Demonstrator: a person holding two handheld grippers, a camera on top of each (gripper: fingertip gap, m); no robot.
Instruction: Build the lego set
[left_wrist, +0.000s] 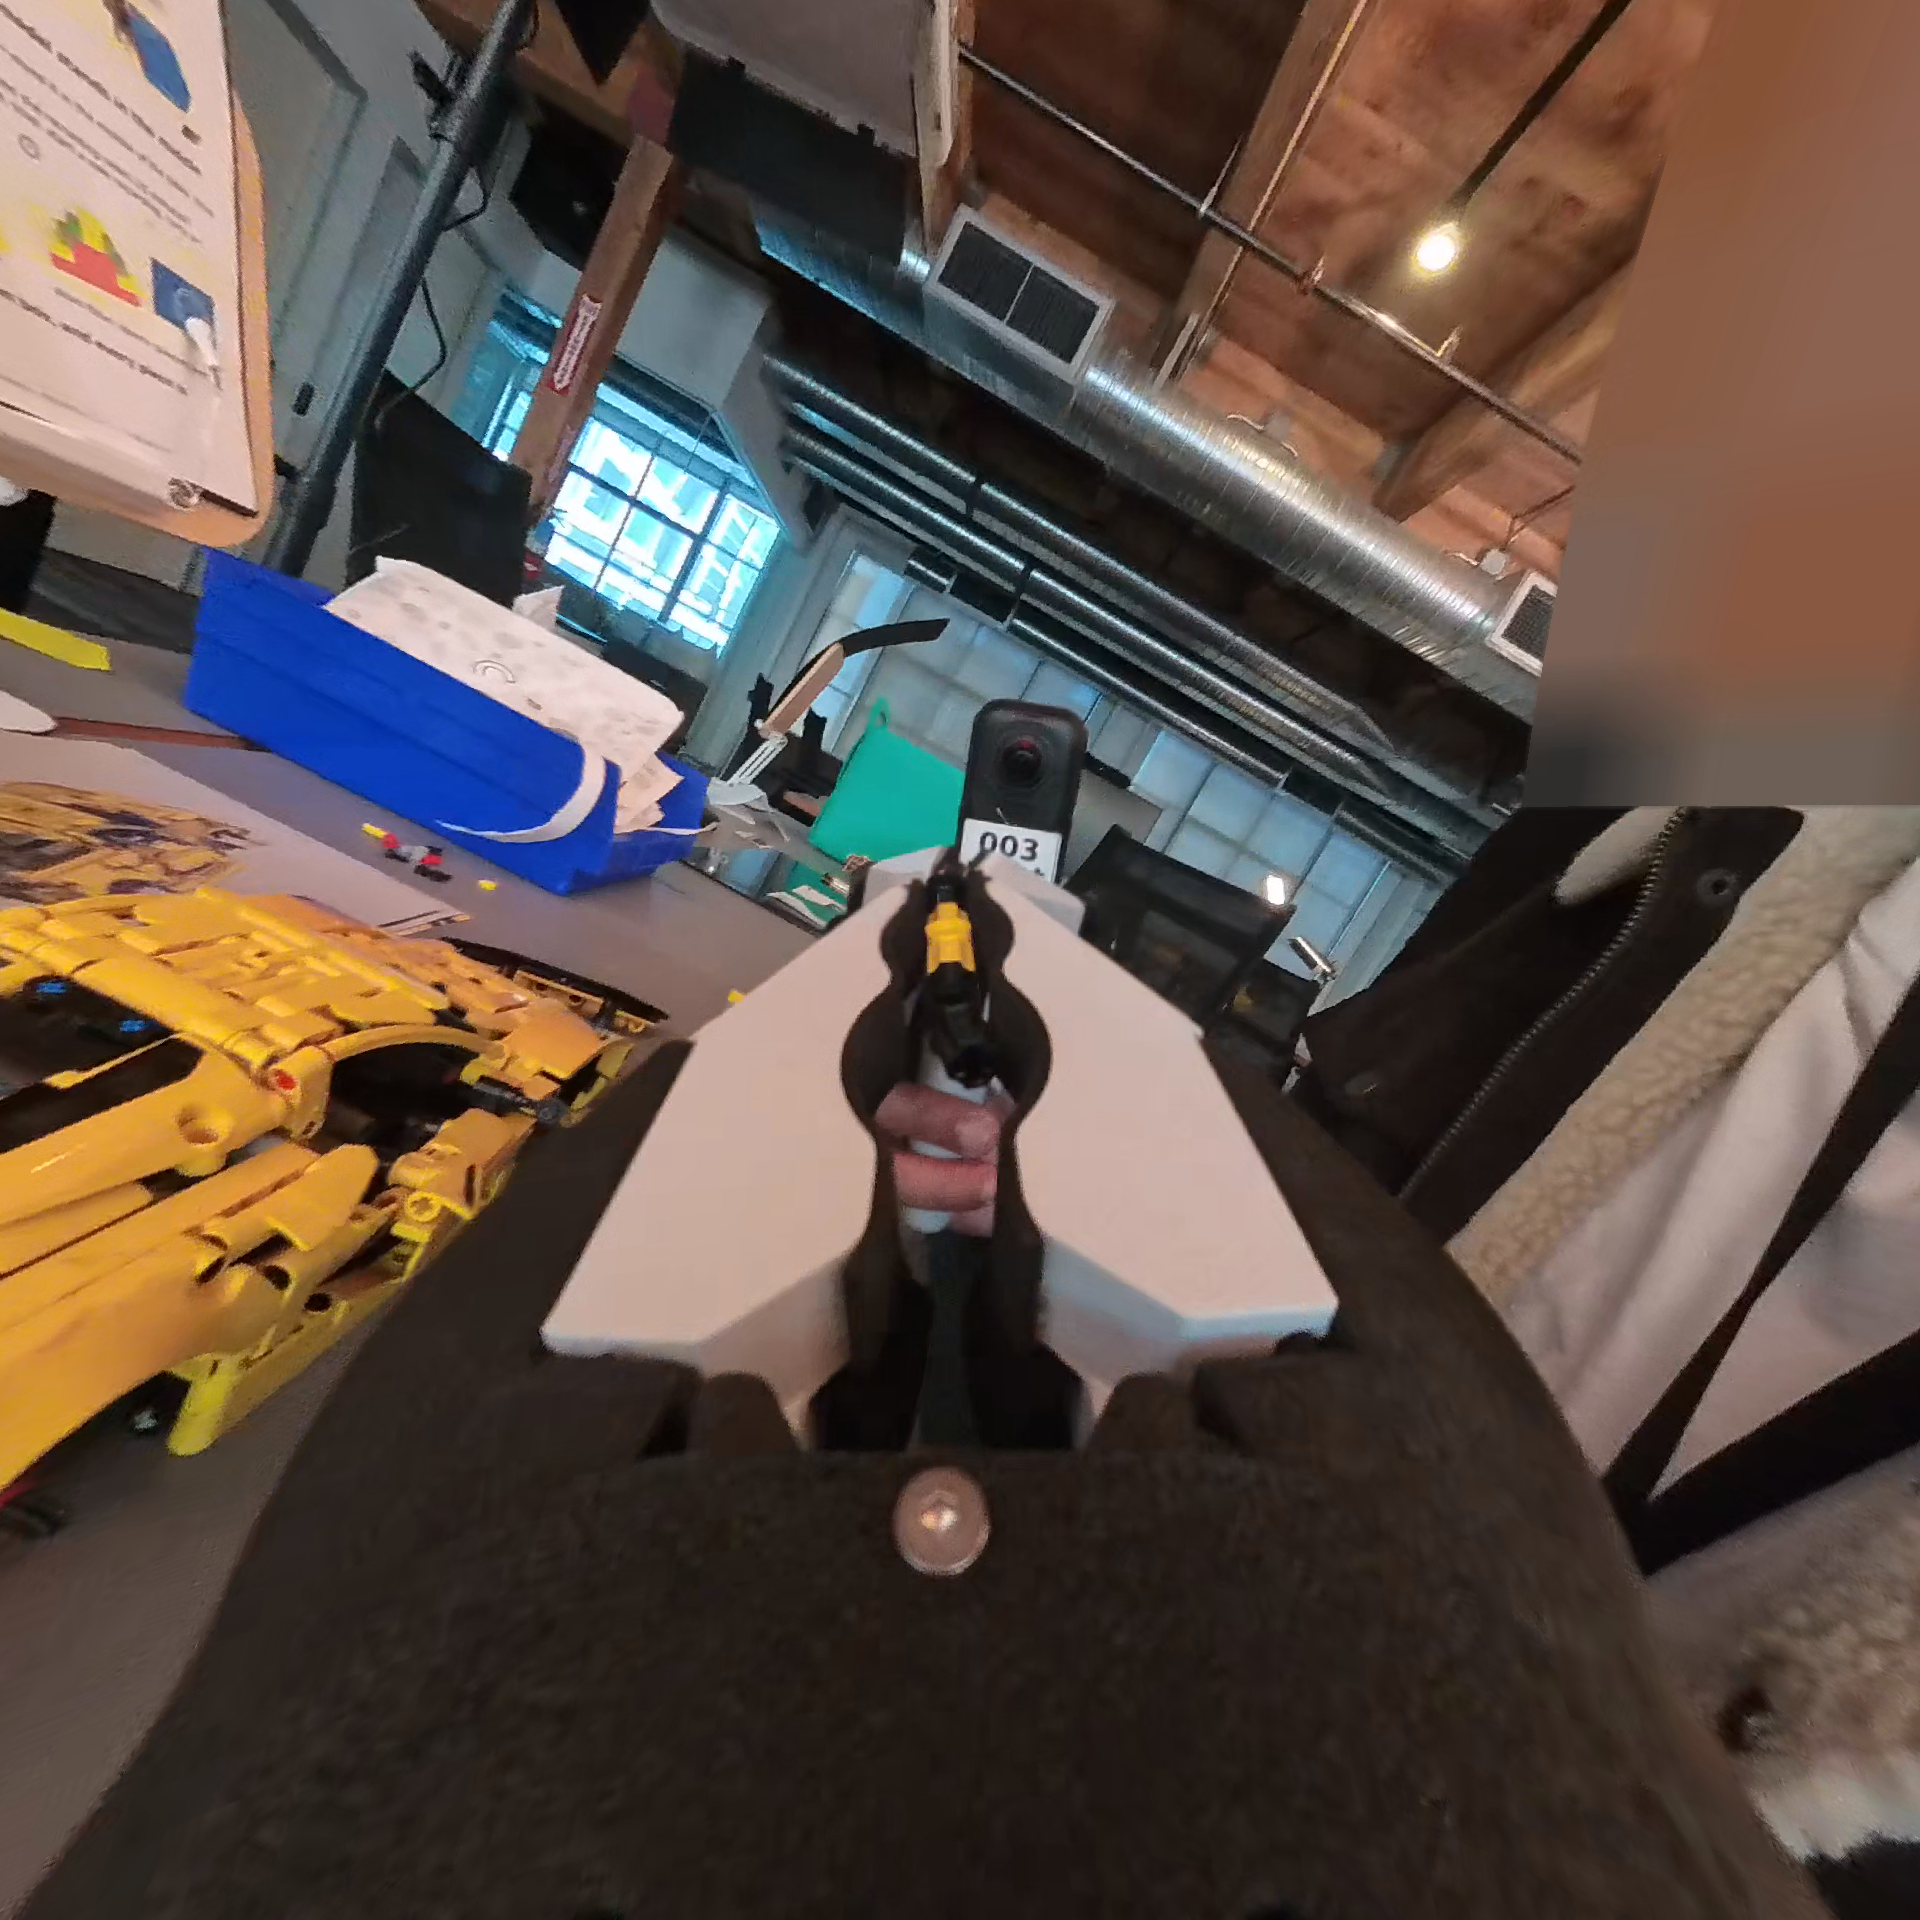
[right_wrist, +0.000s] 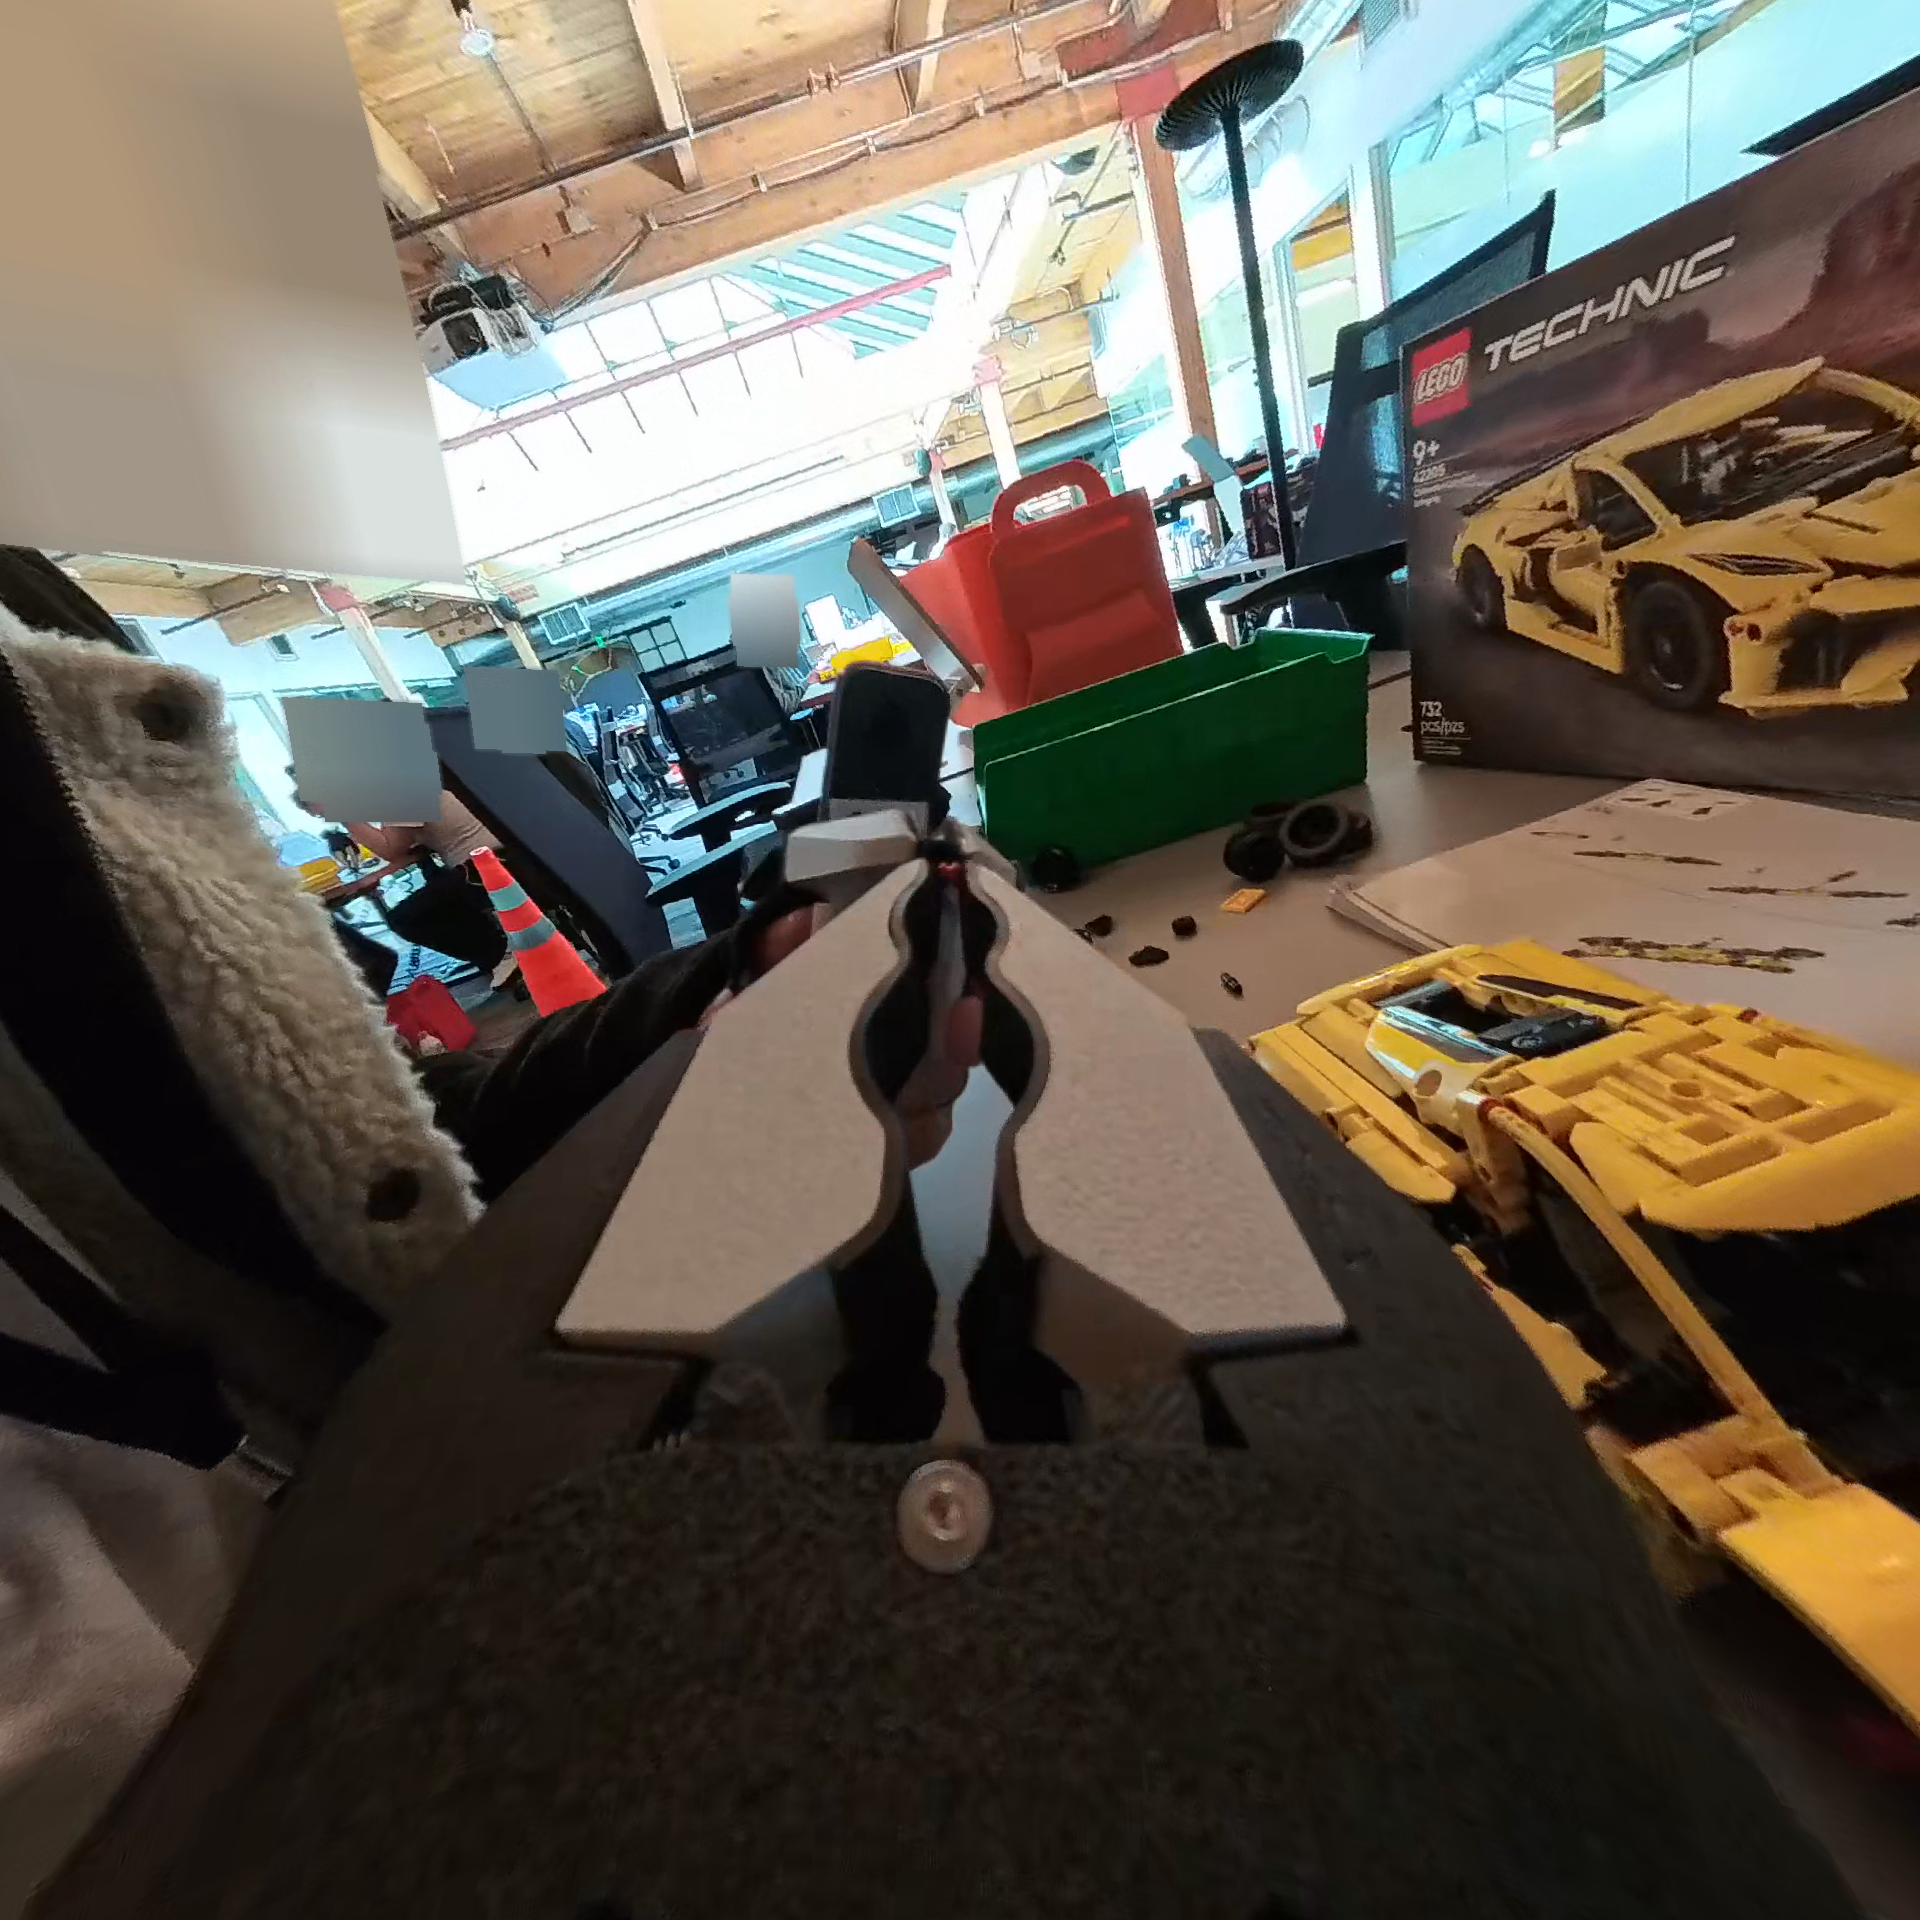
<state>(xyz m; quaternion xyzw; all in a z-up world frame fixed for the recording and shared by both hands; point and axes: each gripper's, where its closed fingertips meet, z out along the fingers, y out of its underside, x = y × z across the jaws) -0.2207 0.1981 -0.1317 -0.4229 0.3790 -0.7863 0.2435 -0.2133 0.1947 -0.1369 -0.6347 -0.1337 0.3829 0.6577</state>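
Yellow-black piece (left_wrist: 945, 935) pinched in left tool (left_wrist: 951, 883); printed box (right_wrist: 1662, 540) upright.

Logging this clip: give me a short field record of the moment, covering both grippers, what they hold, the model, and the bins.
left gripper: shut on a small yellow and black piece, raised off the table
right gripper: shut on a small dark piece with a red tip
gripper relation: tips meet in mid-air, facing each other
yellow car model: partly built, lying on the grey table
blue bin: holds crumpled paper bags
green bin: contents hidden
black tyres: loose beside green bin
set box: standing behind
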